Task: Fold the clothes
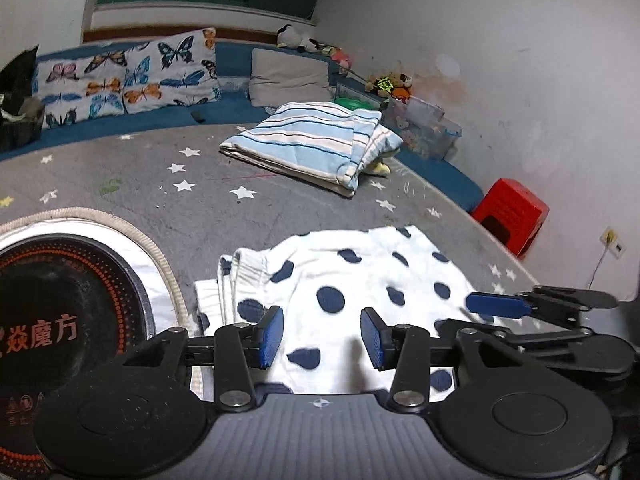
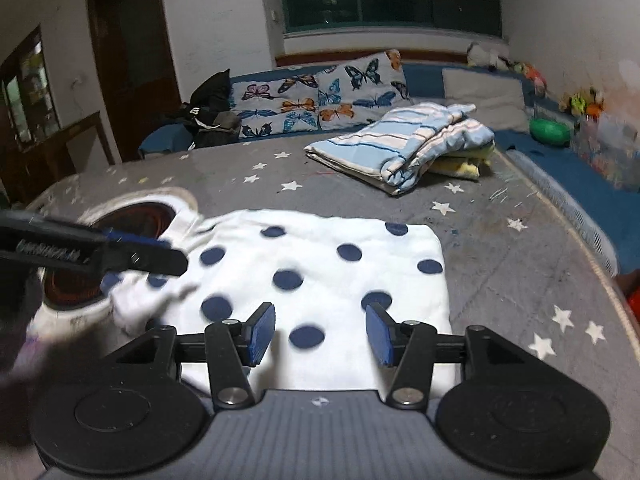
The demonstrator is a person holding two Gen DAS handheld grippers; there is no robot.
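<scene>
White dotted garment [image 2: 316, 280] under right gripper [image 2: 320, 334]

1 polka-dot garment [image 2: 320, 276], 1 striped folded blanket [image 2: 404, 140], 2 butterfly pillows [image 2: 320, 96], 1 grey pillow [image 1: 290, 78], 1 red stool [image 1: 510, 214]

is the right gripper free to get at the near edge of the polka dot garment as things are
Probably yes. The right gripper hangs open and empty just above the polka dot garment, with nothing between its pads and the cloth. The left gripper is off toward the garment's other side, apparently clear of that path.
</scene>
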